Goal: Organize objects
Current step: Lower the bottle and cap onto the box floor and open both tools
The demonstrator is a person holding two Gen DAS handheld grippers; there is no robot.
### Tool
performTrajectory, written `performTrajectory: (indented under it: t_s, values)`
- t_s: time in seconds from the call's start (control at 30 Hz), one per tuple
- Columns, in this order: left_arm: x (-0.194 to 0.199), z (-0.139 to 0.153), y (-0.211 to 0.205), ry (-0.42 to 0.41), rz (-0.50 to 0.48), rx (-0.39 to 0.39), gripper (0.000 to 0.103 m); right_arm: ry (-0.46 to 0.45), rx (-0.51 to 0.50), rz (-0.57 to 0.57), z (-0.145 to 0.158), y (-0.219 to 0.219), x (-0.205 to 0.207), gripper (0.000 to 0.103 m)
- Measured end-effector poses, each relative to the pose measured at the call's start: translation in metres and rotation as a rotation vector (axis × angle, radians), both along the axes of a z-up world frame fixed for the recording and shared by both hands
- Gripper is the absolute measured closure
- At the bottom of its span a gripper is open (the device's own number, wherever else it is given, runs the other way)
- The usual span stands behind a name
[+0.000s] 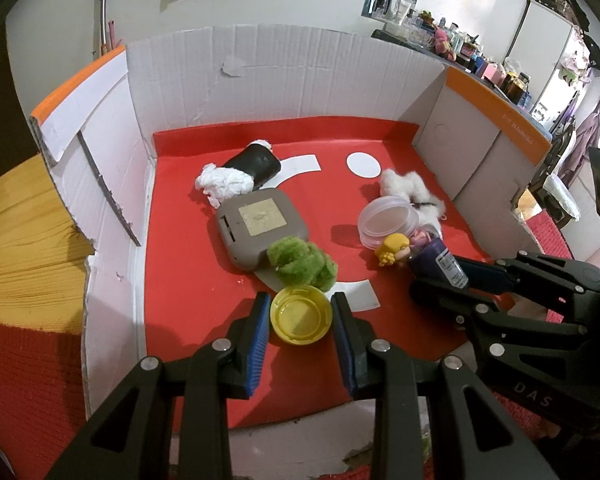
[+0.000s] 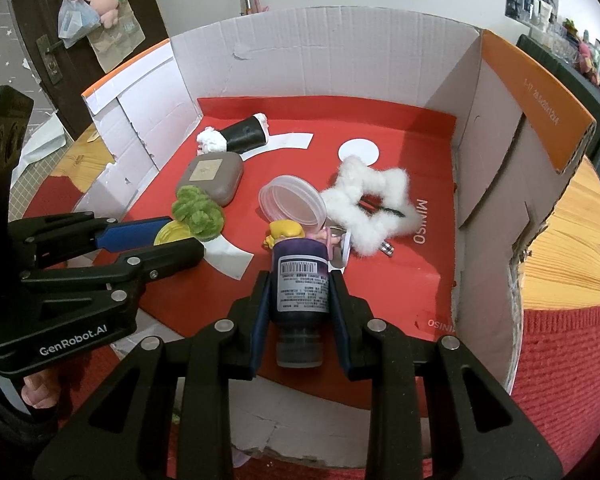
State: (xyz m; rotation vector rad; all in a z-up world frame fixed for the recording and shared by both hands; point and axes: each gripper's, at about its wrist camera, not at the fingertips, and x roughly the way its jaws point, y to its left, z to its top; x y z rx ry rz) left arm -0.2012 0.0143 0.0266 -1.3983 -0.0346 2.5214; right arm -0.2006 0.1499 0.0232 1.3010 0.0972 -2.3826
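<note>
Left wrist view: the left gripper (image 1: 301, 322) clamps a shallow yellow lid (image 1: 301, 315), open side up, on the red box floor (image 1: 188, 292). Right wrist view: the right gripper (image 2: 300, 300) grips a dark purple bottle (image 2: 301, 294) with a barcode label, lying near the blonde figurine (image 2: 286, 232)

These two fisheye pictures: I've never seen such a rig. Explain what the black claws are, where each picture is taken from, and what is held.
No robot here: a person holds two hand-held grippers, each with a camera looking along its fingers. One picture comes from the left gripper, the other from the right gripper; each also shows the other from the side. Both reach into a cardboard box with a red floor. The left gripper's fingers flank a yellow lid; whether they pinch it is unclear. The right gripper is shut on a dark purple bottle. Lying loose are a grey case, a green fuzzy toy, a clear lid and a white fluffy scrunchie.
</note>
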Motion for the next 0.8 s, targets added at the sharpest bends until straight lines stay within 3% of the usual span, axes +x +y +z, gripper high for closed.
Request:
performTrajectory:
  t_s: [0.8]
  values:
    - [-0.0019,-0.0023,0.0018,0.000,0.005,0.002,0.071,-0.002,-0.014,-0.002,-0.0004,-0.0008,-0.0018,0.076]
